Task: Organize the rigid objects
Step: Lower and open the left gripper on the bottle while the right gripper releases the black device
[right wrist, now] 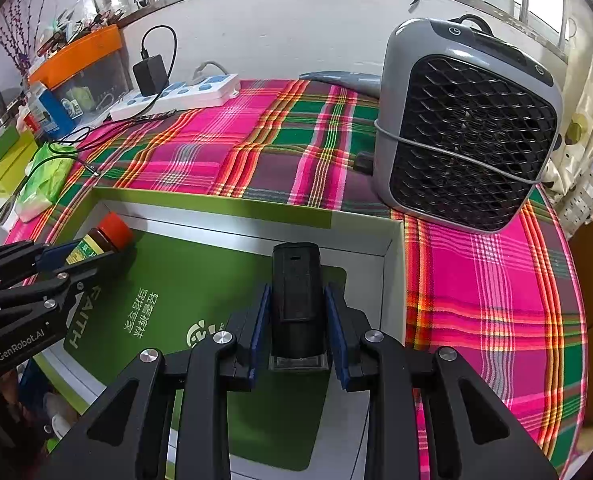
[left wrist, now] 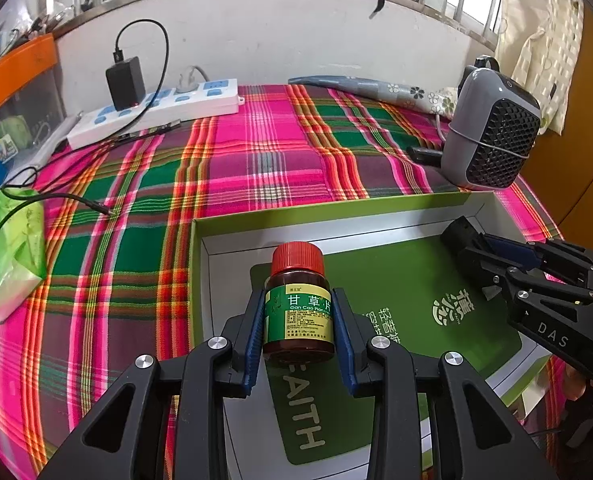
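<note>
- The brown medicine bottle [left wrist: 299, 316] carries a green label with the white characters "甘草片" and below them "Gan Cao Pian"; the smaller print under that is too fine to read.
- The green card [left wrist: 408, 292] lying inside the open box [left wrist: 376, 222] bears "FAITH" in pale capitals, Chinese characters beginning "轻奢", and a round logo with tiny lettering.
- The right gripper [left wrist: 492, 240] shows "DAS" on its black body.
- The left gripper [right wrist: 62, 254] shows "GenRobot.AI" on its side.
</note>
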`<state>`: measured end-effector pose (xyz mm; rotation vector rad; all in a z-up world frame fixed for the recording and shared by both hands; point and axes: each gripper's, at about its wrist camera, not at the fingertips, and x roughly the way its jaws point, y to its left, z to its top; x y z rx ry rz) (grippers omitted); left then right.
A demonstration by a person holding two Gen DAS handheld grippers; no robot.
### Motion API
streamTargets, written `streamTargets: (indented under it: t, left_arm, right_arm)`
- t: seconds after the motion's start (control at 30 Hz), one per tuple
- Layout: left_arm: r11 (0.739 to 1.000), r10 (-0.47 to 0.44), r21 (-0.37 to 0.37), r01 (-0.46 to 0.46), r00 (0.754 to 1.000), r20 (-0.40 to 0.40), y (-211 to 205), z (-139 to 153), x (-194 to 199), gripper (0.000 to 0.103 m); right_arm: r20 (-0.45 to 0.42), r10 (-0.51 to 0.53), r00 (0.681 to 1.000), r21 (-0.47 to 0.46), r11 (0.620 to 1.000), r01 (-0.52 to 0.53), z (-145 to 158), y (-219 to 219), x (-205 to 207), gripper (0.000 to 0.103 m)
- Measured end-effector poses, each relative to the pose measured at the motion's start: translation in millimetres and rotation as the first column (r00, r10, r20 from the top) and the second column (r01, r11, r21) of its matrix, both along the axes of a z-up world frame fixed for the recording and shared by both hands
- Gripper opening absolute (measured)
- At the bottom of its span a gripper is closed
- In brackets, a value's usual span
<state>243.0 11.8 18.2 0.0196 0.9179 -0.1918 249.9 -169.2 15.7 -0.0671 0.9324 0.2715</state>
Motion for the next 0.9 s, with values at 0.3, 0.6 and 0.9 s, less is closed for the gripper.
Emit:
streamTargets:
  t: [0.3,0.6,0.9]
  left_arm:
    - [1.0,0.003,-0.001,-0.003,1.0,0.006,0.0,0.7,-1.5,0.031]
    - [1.0,0.014,-0.001,-0.014,0.999,0.041,2.2,12.3,-16.4,0.036]
    - [1.0,0.009,0.008,-0.01,0.997,0.083,0.7,28.2,-44.0,0.036]
  right_arm:
    - [-0.001,-0.008,1.0,0.021,1.0,0.008,0.8,-2.8,-1.9,0.031]
    - [0.024,-0.02,1.0,0.048,0.999,0.019,8.2,-4.3,-11.3,0.039]
    - [0.057,-0.03,0.998,0.048,0.998,0.028,21.9,-6.1,-33.8,0.04]
